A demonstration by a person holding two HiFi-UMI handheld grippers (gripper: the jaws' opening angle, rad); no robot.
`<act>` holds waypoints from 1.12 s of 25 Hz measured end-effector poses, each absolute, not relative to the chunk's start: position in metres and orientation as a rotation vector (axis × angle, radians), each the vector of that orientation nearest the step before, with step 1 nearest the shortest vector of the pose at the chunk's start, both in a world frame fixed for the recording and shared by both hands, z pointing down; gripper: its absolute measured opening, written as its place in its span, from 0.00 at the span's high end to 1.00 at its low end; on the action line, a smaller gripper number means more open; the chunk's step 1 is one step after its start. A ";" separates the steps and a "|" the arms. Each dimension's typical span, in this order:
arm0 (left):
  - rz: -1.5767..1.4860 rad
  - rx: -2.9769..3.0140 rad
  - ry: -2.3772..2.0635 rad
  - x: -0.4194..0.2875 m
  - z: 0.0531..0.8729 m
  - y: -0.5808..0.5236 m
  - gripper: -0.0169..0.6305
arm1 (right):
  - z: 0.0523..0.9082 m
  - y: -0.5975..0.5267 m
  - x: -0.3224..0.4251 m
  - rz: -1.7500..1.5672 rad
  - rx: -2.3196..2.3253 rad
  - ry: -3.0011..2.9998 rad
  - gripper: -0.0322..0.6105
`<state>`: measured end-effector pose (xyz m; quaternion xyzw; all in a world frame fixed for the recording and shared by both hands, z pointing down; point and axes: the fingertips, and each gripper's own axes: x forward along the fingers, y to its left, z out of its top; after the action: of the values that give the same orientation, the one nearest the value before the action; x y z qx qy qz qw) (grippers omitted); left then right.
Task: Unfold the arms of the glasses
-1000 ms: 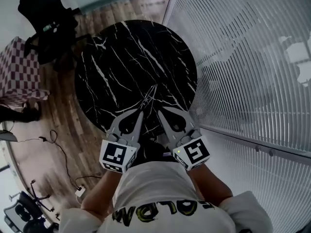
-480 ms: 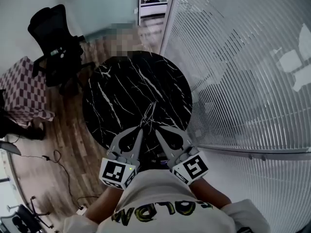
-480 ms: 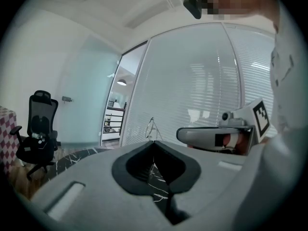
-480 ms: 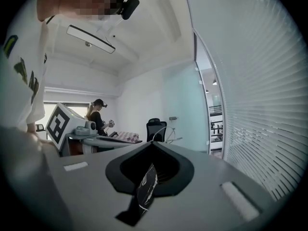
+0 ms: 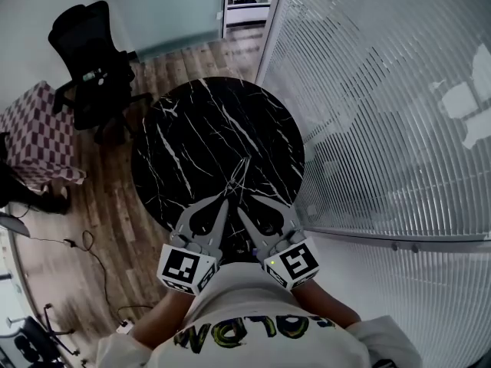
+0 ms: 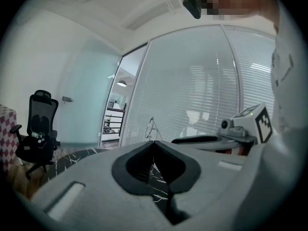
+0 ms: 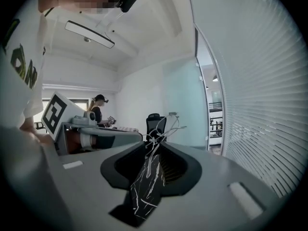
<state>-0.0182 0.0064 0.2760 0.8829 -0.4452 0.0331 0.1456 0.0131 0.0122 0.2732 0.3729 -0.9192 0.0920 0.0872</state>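
The left gripper [image 5: 225, 196] and right gripper [image 5: 239, 208], both closed on the glasses [image 5: 236, 176], hung over the near edge of the table [image 5: 192, 129], with wide tabletop ahead.

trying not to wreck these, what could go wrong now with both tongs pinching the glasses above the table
The glasses are thin wire, gripped by both the left tongs and the right tongs; pulling apart unevenly could bend the frame or a hinge.
They seem to hang above the black marble table; a slip would likely drop them onto hard stone.
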 end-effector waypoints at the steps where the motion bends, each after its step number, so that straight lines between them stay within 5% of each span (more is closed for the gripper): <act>1: 0.092 2.540 -1.284 -0.019 0.276 0.007 0.96 | 0.277 0.013 0.012 0.279 1.108 -2.724 0.80; 28: 0.105 2.492 -1.233 -0.034 0.282 0.014 0.97 | 0.309 -0.020 0.062 0.113 1.266 -2.475 0.86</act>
<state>-0.0336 0.0145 0.2820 0.8813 -0.4359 0.0371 0.1787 0.0618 -0.0200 0.3090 0.4477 -0.8753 0.0398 0.1784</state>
